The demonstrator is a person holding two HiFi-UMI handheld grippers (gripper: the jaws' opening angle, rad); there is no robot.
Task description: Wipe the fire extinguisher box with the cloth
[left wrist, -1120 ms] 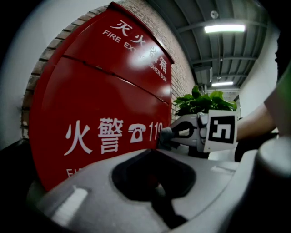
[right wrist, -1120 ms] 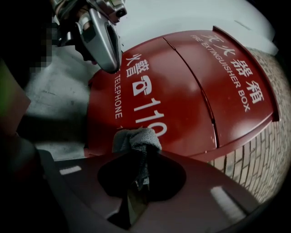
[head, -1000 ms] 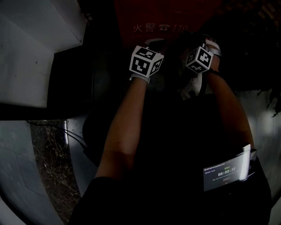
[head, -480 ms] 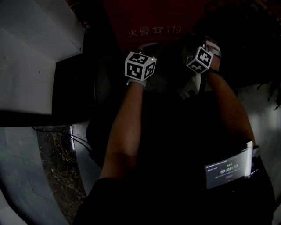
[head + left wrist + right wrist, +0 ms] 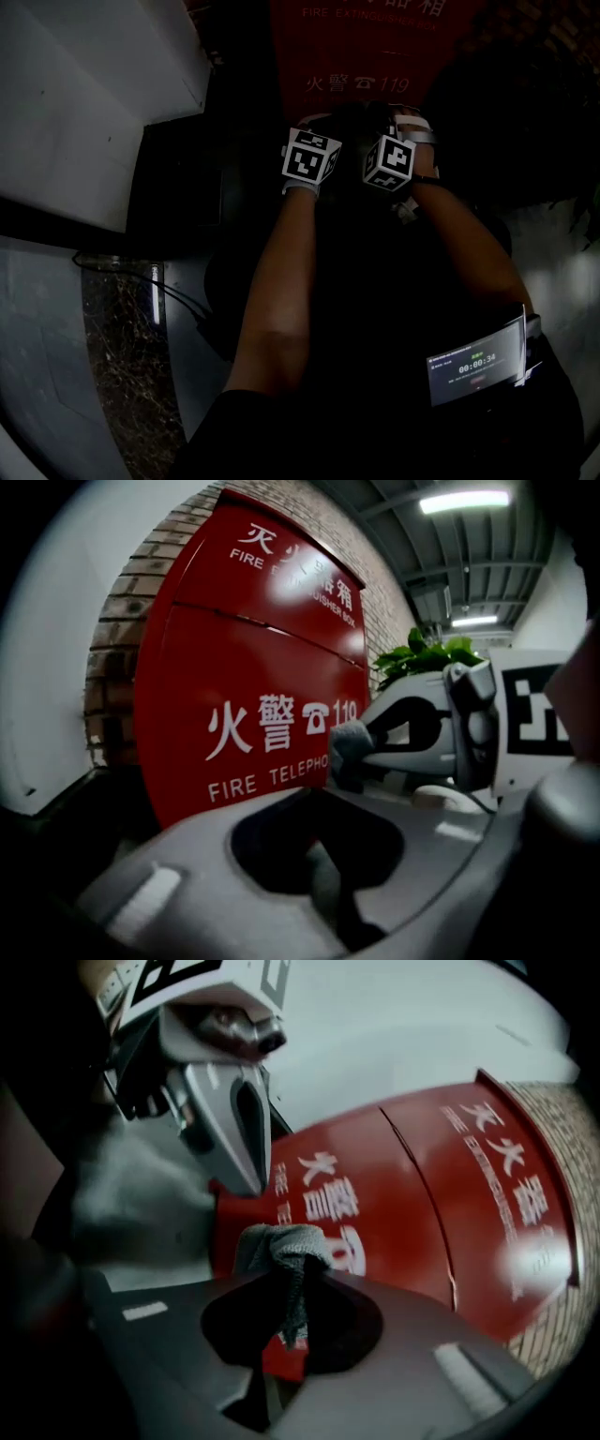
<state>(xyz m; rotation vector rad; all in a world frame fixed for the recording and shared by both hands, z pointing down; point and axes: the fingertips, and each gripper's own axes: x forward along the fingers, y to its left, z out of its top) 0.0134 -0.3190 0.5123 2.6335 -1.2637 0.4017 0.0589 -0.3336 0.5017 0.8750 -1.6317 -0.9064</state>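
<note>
The red fire extinguisher box [image 5: 361, 56] with white lettering stands ahead, filling the left gripper view [image 5: 244, 686] and the right gripper view [image 5: 422, 1204]. My right gripper [image 5: 284, 1258] is shut on a bunched grey cloth [image 5: 281, 1241], held just in front of the box's lower face. From the left gripper view the cloth [image 5: 349, 747] shows as a grey wad at the right gripper's tip [image 5: 361, 747]. My left gripper [image 5: 323, 874] is shut with nothing in it, close beside the right one. In the dim head view the two marker cubes [image 5: 311, 157] [image 5: 389, 161] sit side by side.
A white wall block [image 5: 84, 112] stands left, with a dark ledge [image 5: 178, 178] below it. A cable [image 5: 178, 300] runs over the speckled floor. Behind the box are a brick wall [image 5: 328, 517] and a green plant [image 5: 427, 653]. A timer screen [image 5: 473, 366] hangs at the person's waist.
The right gripper with the cloth has moved left, closing up beside the left gripper. The head view has shifted so more of the red box's lettering shows.
</note>
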